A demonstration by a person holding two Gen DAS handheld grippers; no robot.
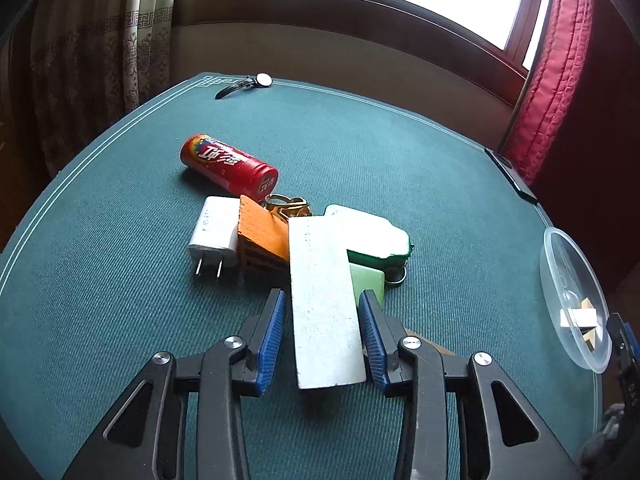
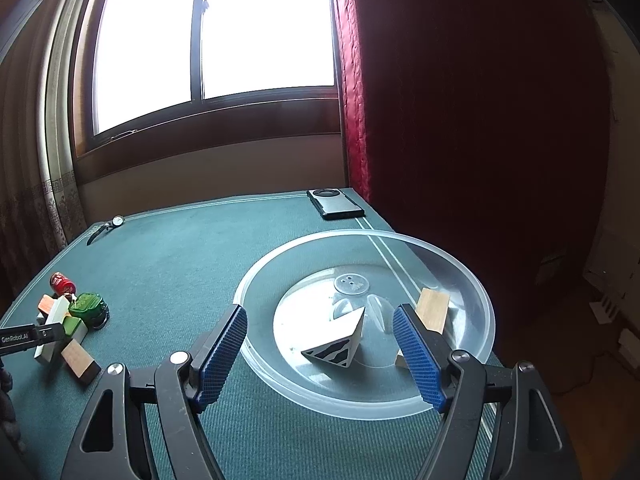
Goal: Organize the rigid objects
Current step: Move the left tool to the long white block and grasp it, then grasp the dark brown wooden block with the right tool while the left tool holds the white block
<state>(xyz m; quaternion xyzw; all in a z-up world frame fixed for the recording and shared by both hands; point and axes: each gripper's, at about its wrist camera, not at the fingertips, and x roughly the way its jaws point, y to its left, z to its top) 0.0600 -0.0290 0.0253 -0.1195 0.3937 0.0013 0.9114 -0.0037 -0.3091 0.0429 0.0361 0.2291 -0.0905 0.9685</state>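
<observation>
My left gripper [image 1: 322, 300] is open, its blue fingers on either side of a long white block [image 1: 324, 300] that lies tilted on a pile. The pile holds a white charger [image 1: 216, 234], an orange wooden block [image 1: 262, 236], a green-and-white case [image 1: 372, 238], a light green block [image 1: 368, 280], keys [image 1: 286, 204] and a red can [image 1: 228, 168]. My right gripper [image 2: 320, 320] is open and empty above a clear plastic bowl [image 2: 460, 272]. In the bowl lie a black-and-white wedge block [image 2: 340, 344] and a wooden block [image 2: 432, 310].
A wristwatch [image 1: 248, 84] lies at the far edge of the green table mat [image 1: 120, 320]. A dark phone [image 2: 336, 202] lies at the far right corner. A brown wooden block [image 2: 80, 360] lies near the pile. Red curtain [image 2: 352, 80] hangs right of the window.
</observation>
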